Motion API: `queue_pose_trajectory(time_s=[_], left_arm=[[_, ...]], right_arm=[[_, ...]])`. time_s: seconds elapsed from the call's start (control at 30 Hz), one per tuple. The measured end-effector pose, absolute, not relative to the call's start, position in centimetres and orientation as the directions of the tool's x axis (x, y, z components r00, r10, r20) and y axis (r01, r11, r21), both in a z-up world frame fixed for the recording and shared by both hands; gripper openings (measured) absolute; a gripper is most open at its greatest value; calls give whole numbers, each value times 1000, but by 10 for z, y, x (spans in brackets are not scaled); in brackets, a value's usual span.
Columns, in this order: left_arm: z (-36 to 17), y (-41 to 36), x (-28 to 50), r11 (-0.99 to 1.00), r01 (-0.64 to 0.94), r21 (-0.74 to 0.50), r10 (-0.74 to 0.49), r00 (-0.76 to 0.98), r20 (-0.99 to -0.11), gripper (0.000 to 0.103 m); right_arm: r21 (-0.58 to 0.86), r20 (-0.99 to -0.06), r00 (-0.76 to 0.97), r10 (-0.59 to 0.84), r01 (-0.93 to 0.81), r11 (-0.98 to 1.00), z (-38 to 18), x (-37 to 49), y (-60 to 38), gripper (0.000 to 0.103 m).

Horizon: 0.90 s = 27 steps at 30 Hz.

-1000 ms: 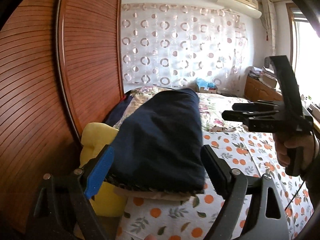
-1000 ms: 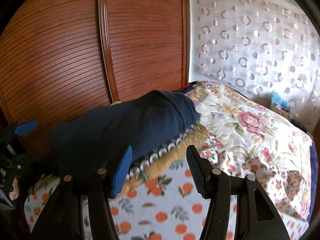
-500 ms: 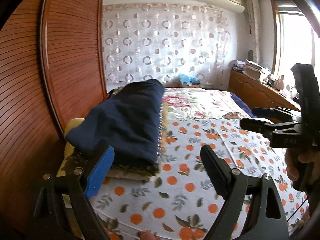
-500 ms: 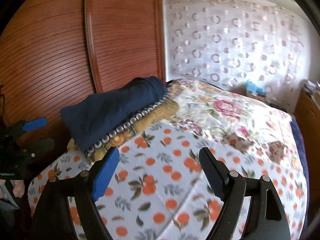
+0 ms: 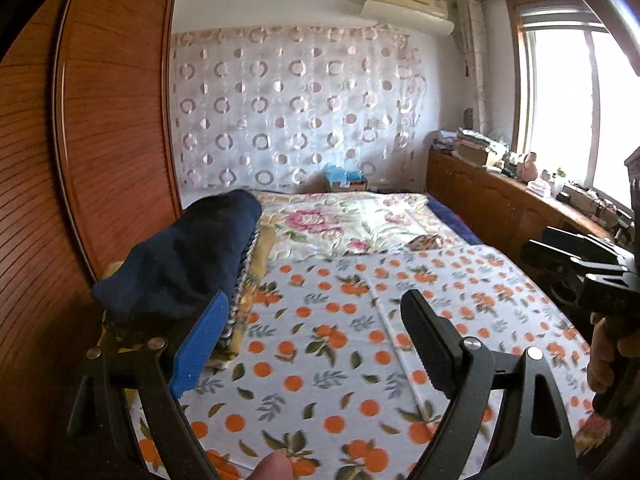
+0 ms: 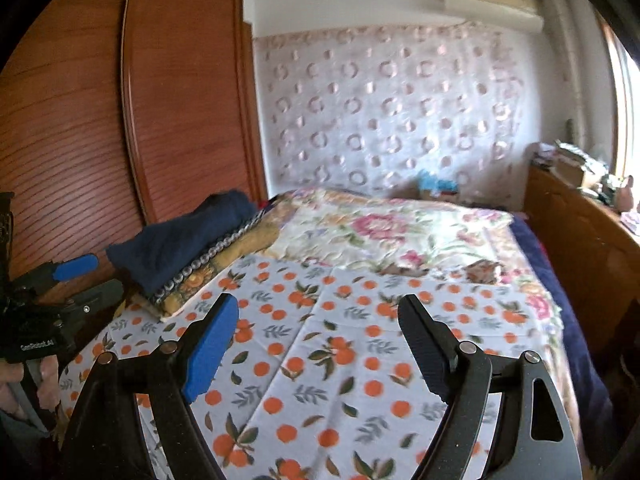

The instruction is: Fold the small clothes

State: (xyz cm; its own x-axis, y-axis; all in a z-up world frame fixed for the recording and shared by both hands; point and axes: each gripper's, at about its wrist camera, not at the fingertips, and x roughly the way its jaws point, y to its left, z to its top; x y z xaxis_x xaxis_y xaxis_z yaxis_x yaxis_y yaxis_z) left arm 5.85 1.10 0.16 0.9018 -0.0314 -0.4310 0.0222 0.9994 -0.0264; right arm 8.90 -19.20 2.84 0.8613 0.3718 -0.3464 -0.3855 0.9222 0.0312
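Fingers of both the left gripper and right gripper are standing spread wide, pinching nothing, tilting slightly downward over the orange-print sheet. The folded navy garment is lying at ten o'clock atop a yellow patterned stack.

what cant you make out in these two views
- Layers under the navy garment: left wrist view, the garment covers them; only edges show.
- Right tongs: left wrist view, cut off by the frame edge.
- Sideboard clutter: right wrist view, blurred and small.
- Bed's near edge: both views, behind the tongs.
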Motion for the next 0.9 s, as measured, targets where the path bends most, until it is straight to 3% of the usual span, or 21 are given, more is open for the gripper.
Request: queue_pose_trajectory(time_s=[0.3, 0.9], left_arm=[[34, -9, 47, 999, 37, -10, -38, 926, -376, 88], [33, -19, 44, 999, 53, -7, -51, 928, -368, 88]], right_arm=[[29, -274, 908, 316, -320, 947, 38, 25, -198, 83], [42, -261, 922, 287, -286, 957, 24, 32, -197, 83]])
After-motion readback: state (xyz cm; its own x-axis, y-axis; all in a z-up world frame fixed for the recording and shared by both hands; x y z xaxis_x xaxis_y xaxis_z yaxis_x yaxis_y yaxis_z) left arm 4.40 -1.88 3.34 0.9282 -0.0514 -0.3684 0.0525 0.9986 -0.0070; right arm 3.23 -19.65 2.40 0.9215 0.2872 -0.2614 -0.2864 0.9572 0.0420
